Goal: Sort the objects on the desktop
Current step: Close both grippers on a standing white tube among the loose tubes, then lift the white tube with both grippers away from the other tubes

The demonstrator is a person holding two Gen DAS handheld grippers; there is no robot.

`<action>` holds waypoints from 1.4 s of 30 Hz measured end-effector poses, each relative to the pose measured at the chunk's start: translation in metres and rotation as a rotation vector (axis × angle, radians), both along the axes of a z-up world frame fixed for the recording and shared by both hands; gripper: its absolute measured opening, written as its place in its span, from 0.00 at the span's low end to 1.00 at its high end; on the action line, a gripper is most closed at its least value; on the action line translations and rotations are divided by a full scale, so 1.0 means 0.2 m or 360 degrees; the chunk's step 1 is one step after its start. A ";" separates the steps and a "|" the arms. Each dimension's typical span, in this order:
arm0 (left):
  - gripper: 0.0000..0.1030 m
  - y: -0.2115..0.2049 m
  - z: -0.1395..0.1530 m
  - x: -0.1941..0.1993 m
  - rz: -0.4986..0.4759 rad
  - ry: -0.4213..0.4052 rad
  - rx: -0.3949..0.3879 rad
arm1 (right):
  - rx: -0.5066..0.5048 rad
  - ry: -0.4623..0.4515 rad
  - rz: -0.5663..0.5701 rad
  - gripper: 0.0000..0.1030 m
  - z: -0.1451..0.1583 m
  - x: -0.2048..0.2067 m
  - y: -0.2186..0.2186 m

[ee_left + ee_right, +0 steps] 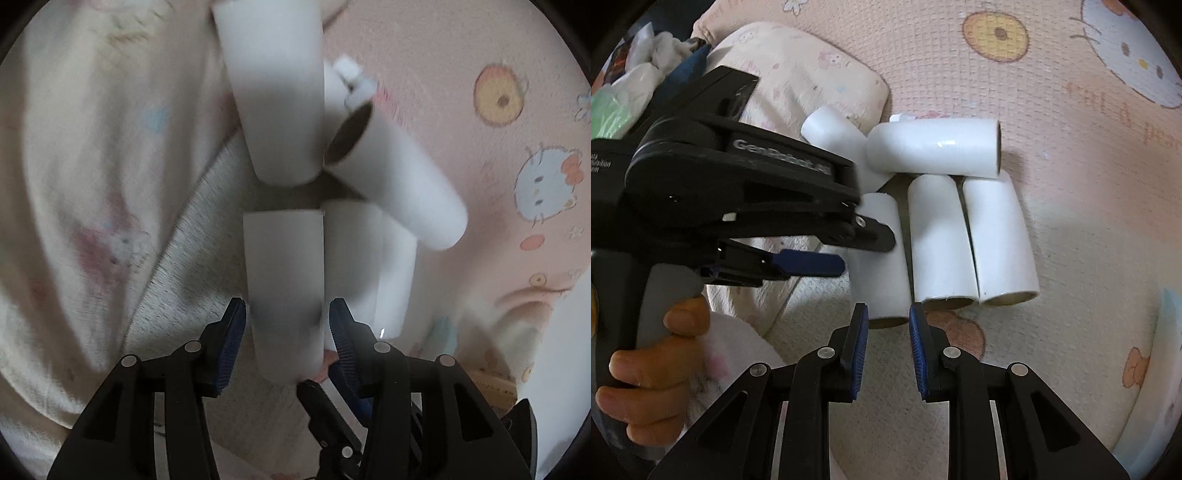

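Five white rolls (942, 240) lie clustered on the pink cartoon mat (1052, 92), just beside a cream cushion (798, 81) at the mat's left edge; three lie side by side, two more rest askew behind them. Our left gripper (286, 314) has its jaws spread about the leftmost roll (284, 288), pads (234, 325) apparently just clear of its sides; our right gripper (888, 321) hangs near the row, jaws drawn close on nothing. We judge the rolls light, stiff-cored (brown cardboard shows at the open ends), smooth-skinned and apt to roll away; best pinched across the middle of the barrel. Left view is motion-blurred; the far rolls' contact is unclear; whether the leftmost roll rests fully on the mat we cannot tell.
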State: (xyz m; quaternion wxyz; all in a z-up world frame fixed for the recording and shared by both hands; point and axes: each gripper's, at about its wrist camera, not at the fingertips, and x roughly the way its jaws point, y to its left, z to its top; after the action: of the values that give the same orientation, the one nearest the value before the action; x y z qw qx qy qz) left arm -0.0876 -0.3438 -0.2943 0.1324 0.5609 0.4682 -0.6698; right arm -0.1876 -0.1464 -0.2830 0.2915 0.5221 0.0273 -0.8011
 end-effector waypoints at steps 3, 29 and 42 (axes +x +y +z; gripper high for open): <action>0.49 0.03 0.00 -0.04 -0.0055 -0.0037 -0.0067 | -0.0038 -0.0035 0.0014 0.18 -0.01 -0.01 0.01; 0.46 0.40 0.02 0.02 -0.0498 0.0099 -0.0194 | -0.0132 -0.0149 -0.0143 0.18 -0.05 0.07 0.40; 0.45 0.78 0.00 -0.03 -0.0669 0.0251 -0.0161 | -0.0072 -0.0120 -0.0285 0.18 -0.05 0.22 0.60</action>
State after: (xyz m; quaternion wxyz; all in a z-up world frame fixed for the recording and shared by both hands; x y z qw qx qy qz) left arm -0.0939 -0.1875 -0.2942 -0.0190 0.5847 0.3158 -0.7471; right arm -0.1445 -0.0266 -0.2923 0.2314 0.5453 -0.0486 -0.8042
